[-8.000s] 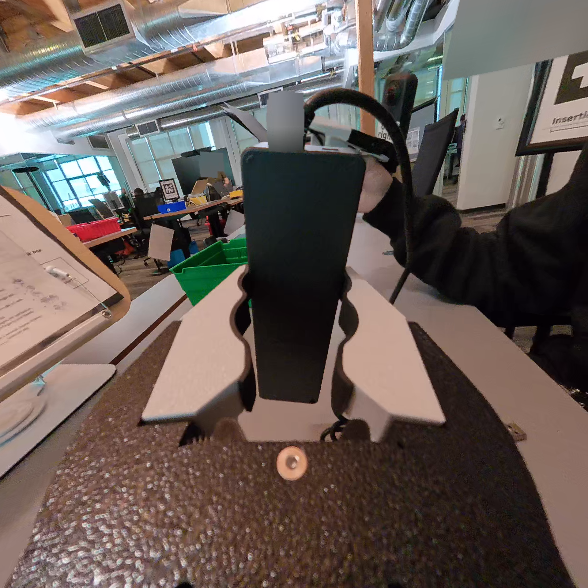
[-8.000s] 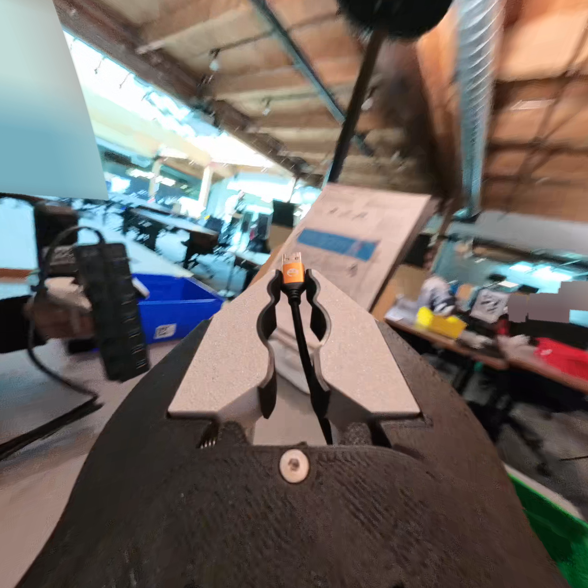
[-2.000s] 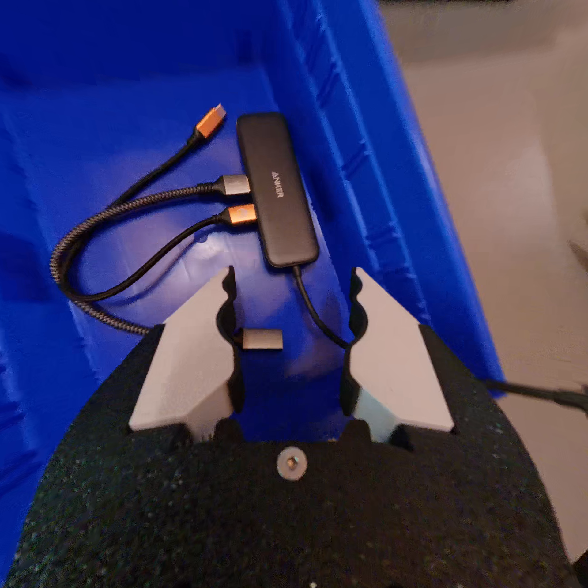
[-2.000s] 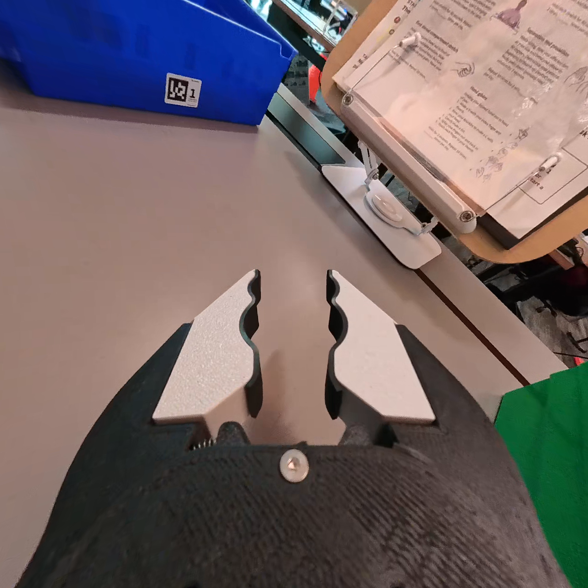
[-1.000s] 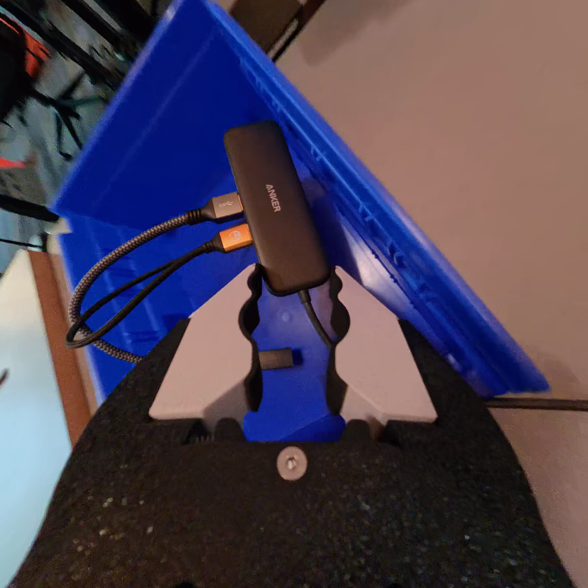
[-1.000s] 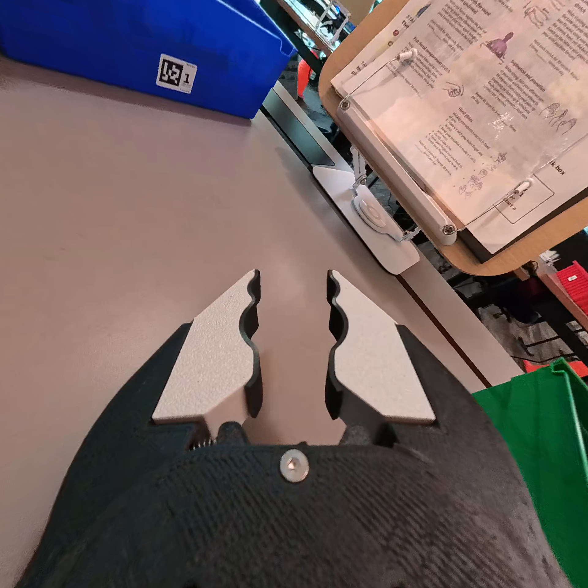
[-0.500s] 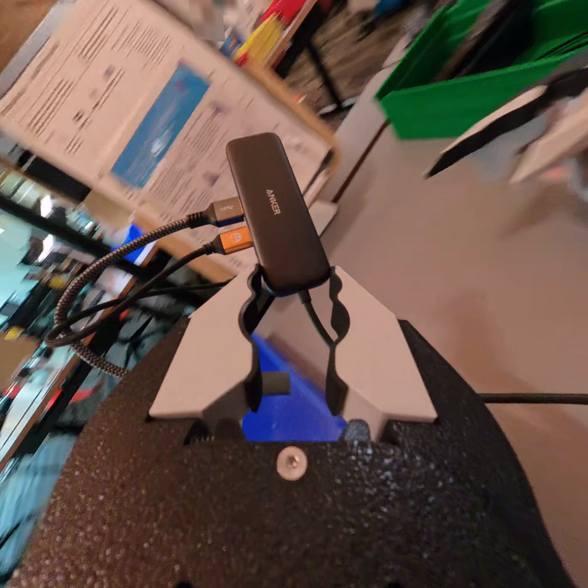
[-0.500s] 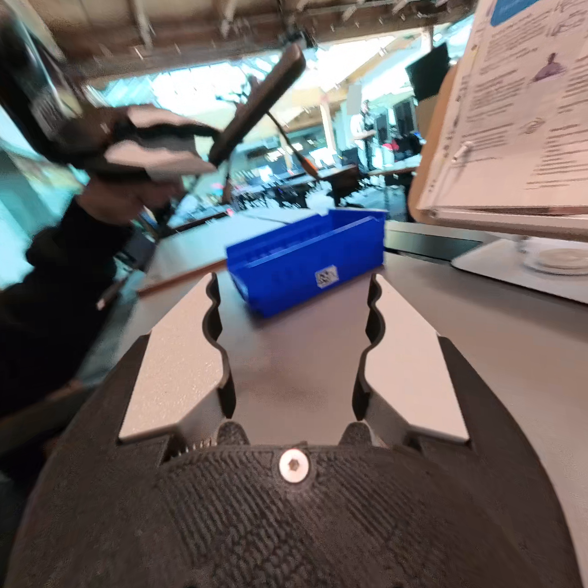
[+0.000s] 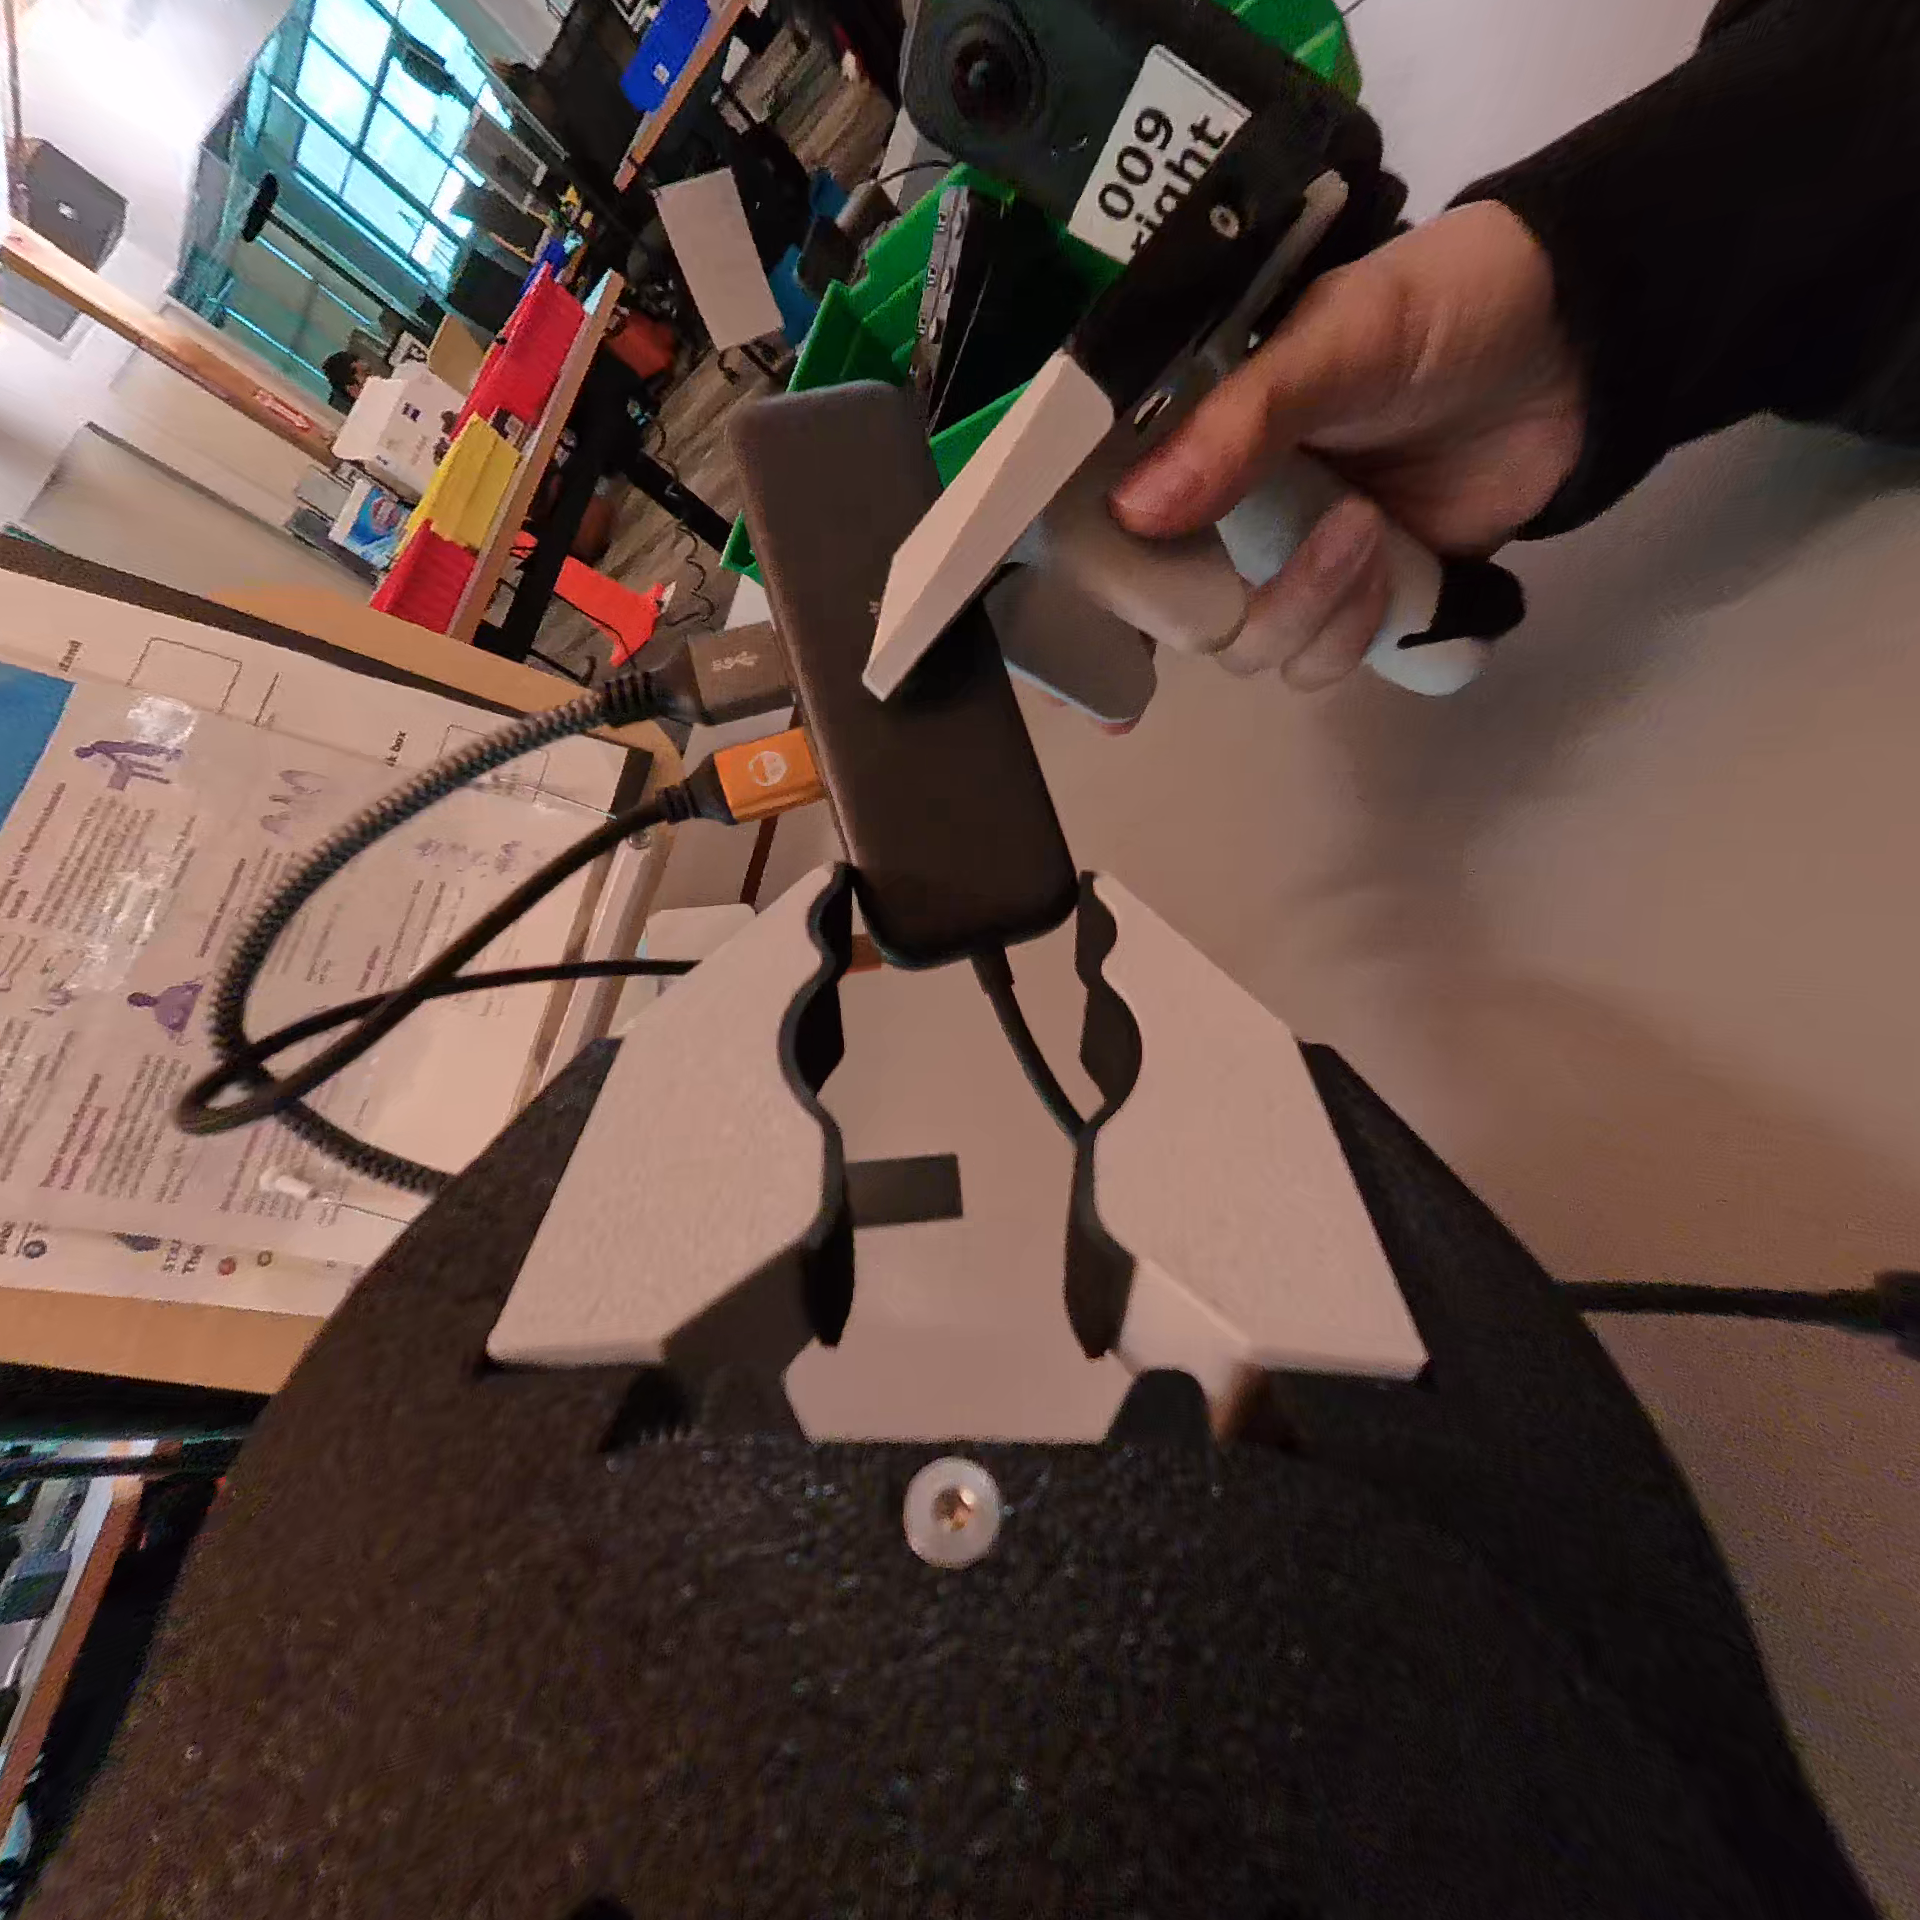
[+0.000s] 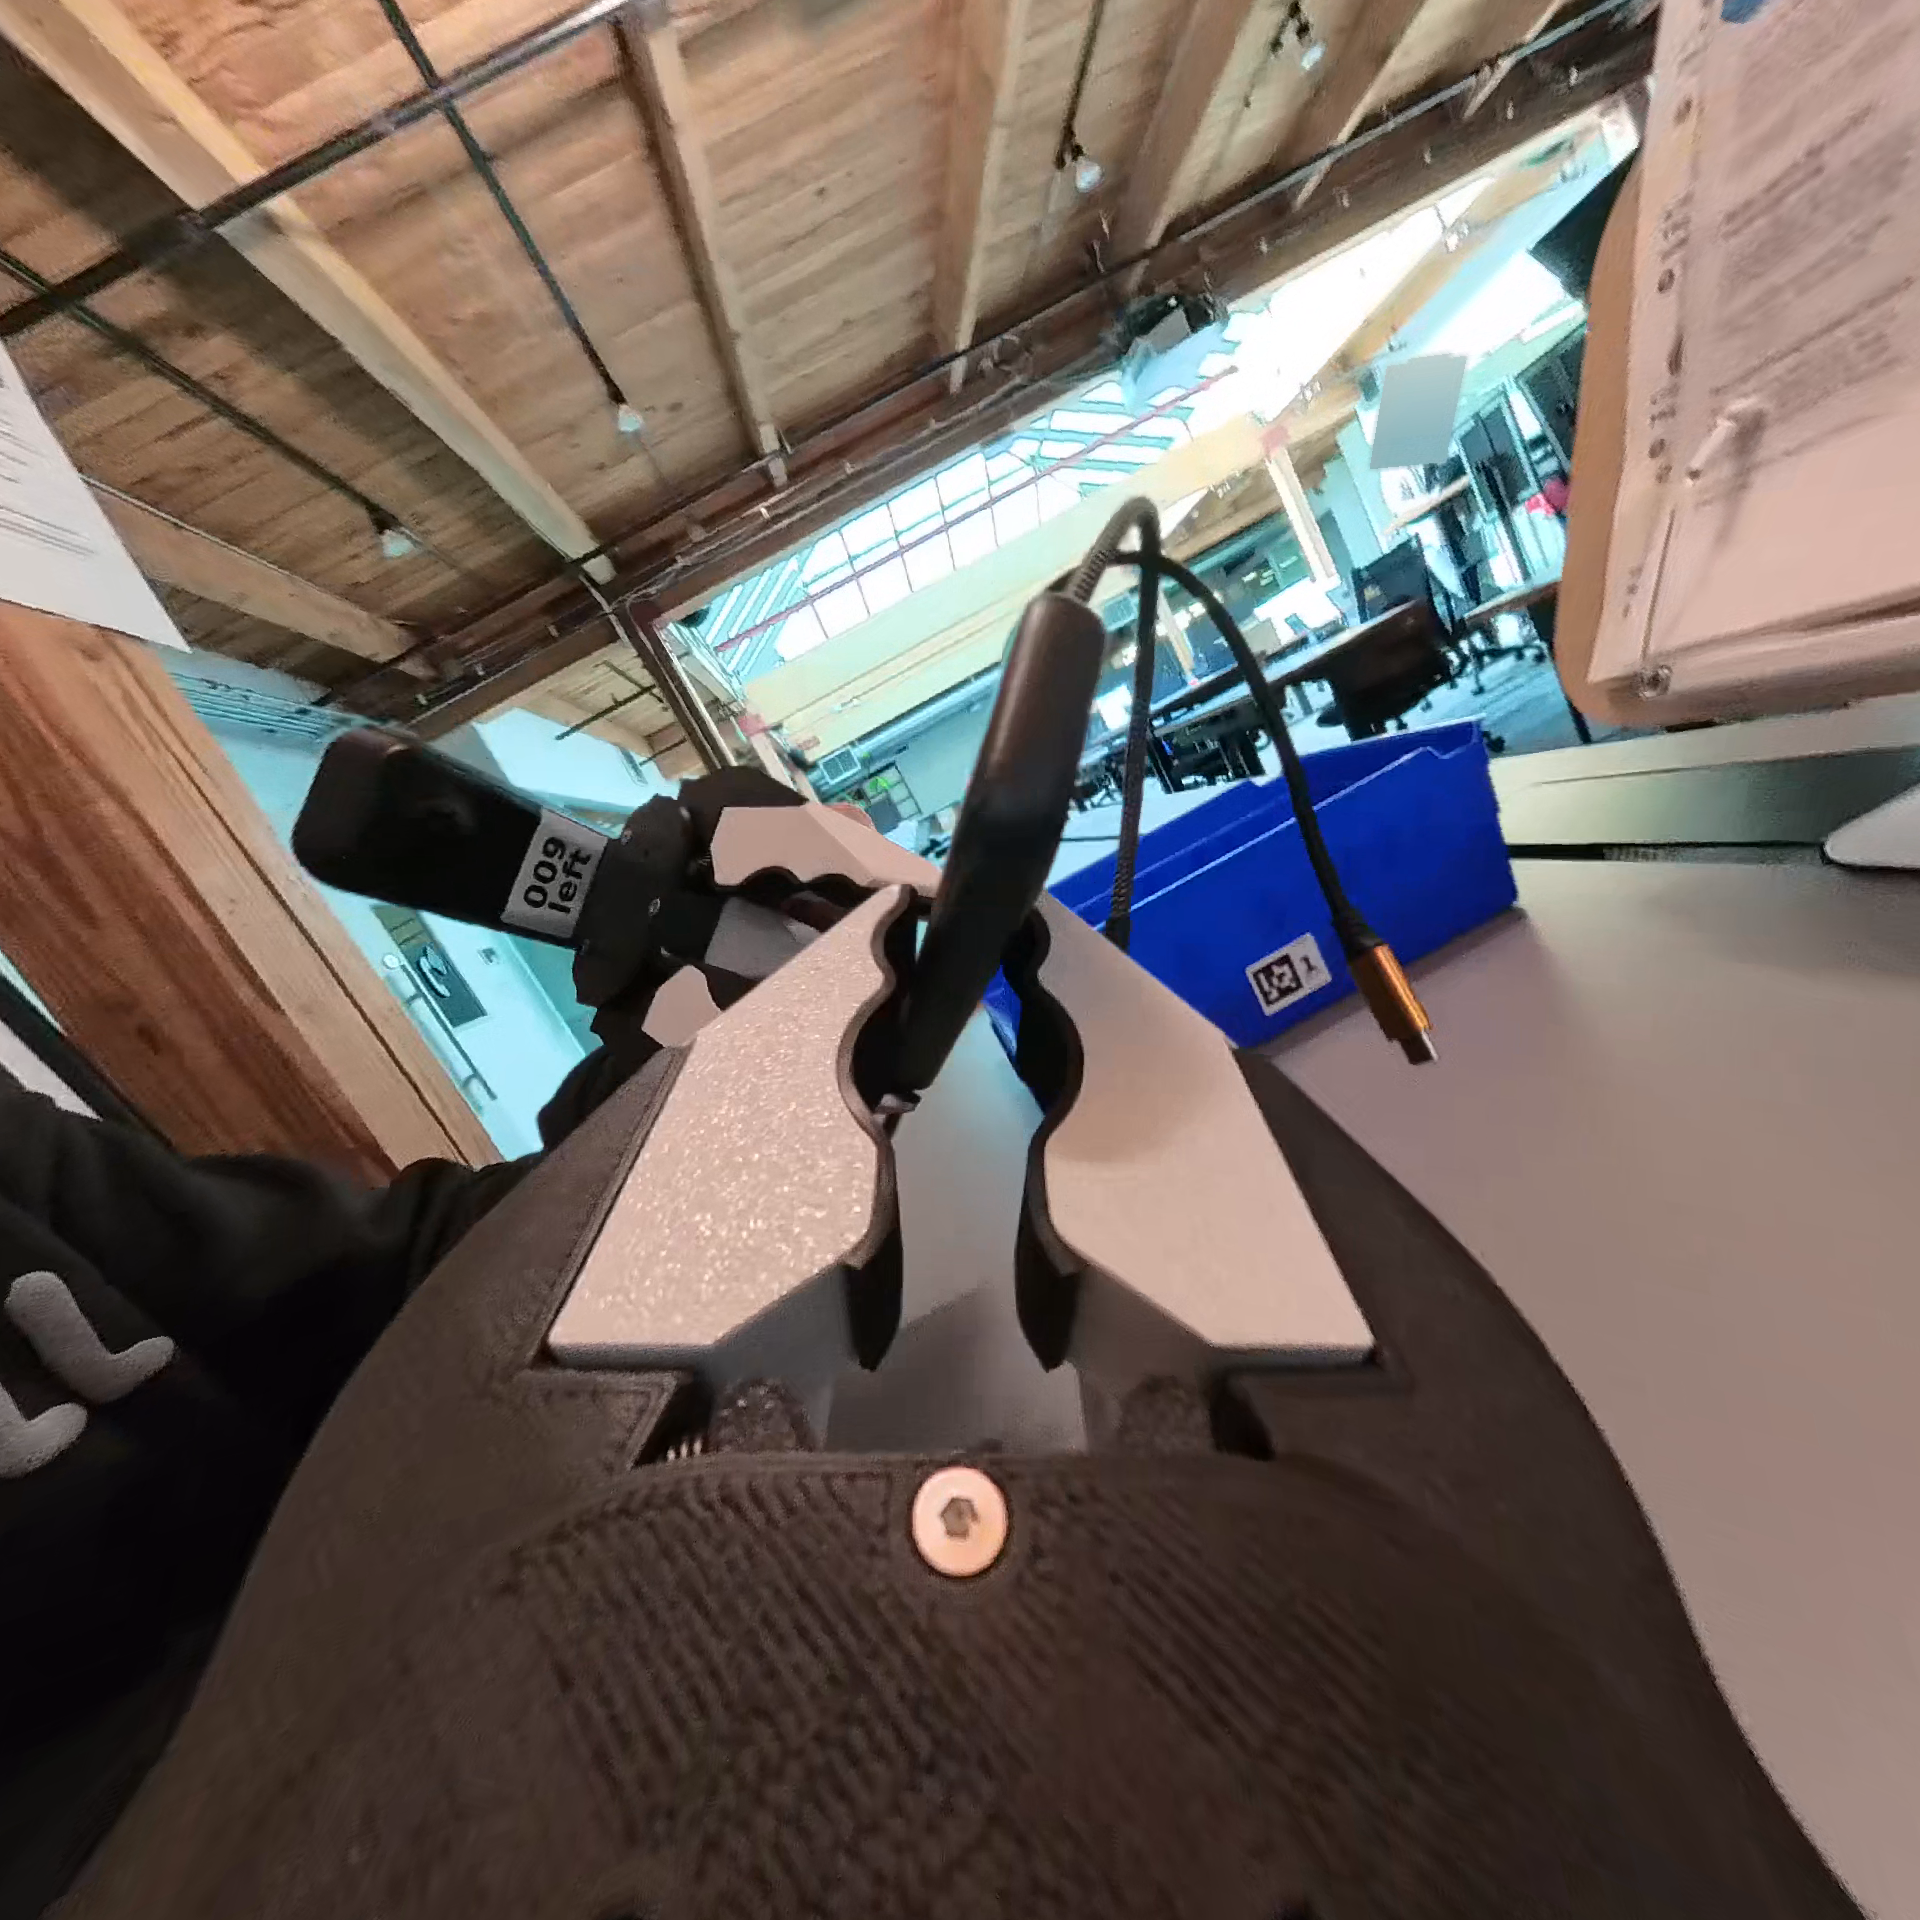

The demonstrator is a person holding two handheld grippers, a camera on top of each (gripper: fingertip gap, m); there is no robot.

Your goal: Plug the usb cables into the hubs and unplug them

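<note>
Black and slim, the hub (image 9: 904,665) stands up above the desk (image 9: 1558,935), its near end pinched in our left tongs (image 9: 961,914). Our right tongs (image 10: 961,971) are pressed onto its flat faces, the hand (image 9: 1371,436) reaching in from the right. Two cables sit plugged in its left side: a braided one with a grey plug (image 9: 727,665) and a smooth one with an orange plug (image 9: 764,774). Far off lies a blue bin (image 10: 1351,862), contents hidden.

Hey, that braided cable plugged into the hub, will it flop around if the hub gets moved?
Probably somewhat: the braided cable holds a springy loop, so it looks semi-stiff. It likely swings with the hub. The thin cable dangles free, likely floppier.
</note>
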